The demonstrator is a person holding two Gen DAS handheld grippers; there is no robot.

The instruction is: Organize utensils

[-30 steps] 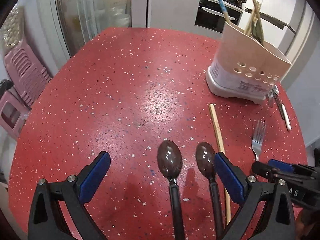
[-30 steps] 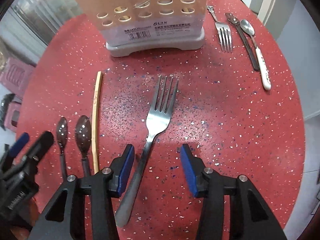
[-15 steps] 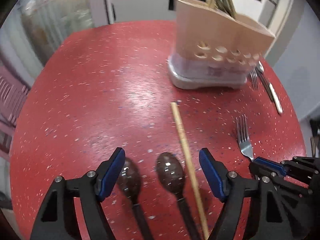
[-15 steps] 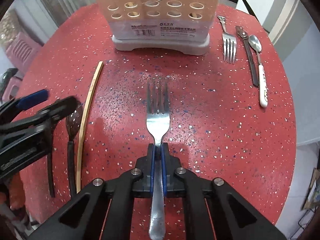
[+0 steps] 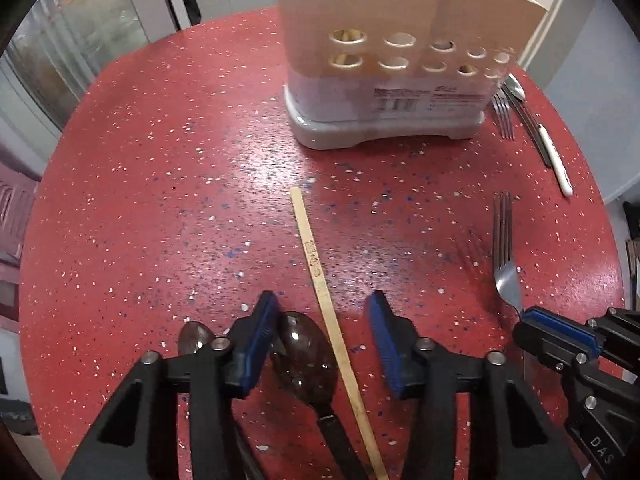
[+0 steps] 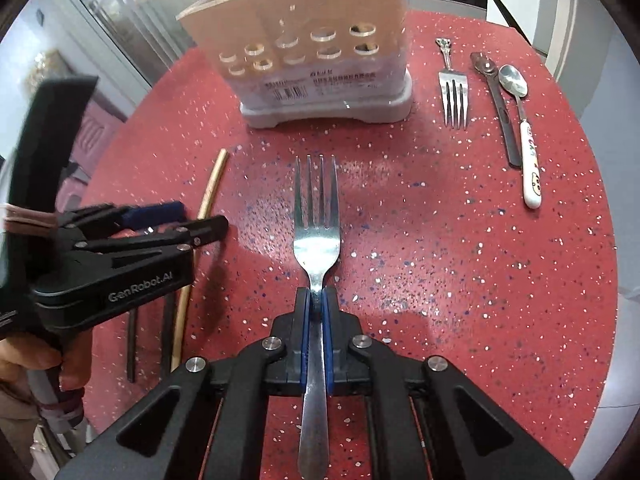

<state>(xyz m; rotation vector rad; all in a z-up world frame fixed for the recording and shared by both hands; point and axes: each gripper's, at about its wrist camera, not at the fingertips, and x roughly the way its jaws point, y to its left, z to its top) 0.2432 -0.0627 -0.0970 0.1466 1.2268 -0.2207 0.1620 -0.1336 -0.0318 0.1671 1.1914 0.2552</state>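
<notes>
A second ago the right gripper stood spread around the handle of the fork; now its blue pads are pressed tight on the neck of that fork, tines pointing away toward the utensil holder. The left gripper has slid across the red speckled table: earlier both dark spoons lay between its wide jaws, and now its jaws have just been closing, standing half spread with only one dark spoon and the wooden chopstick between them, the pads not visibly pressing on either. The left pad sits just beside that spoon's bowl, while the second dark spoon lies outside the jaws on the left, partly hidden by the finger. The chopstick runs diagonally between the pads, closer to the spoon than to the right pad, its far end pointing toward the holder. In the left wrist view the pinched fork shows at the right edge, its handle in the right gripper's tip. The holder stands upright at the far side of the table, a few utensils sticking out of its top. To its right lie a second fork, a dark-handled utensil and a white-handled spoon, side by side, well apart from both grippers.
</notes>
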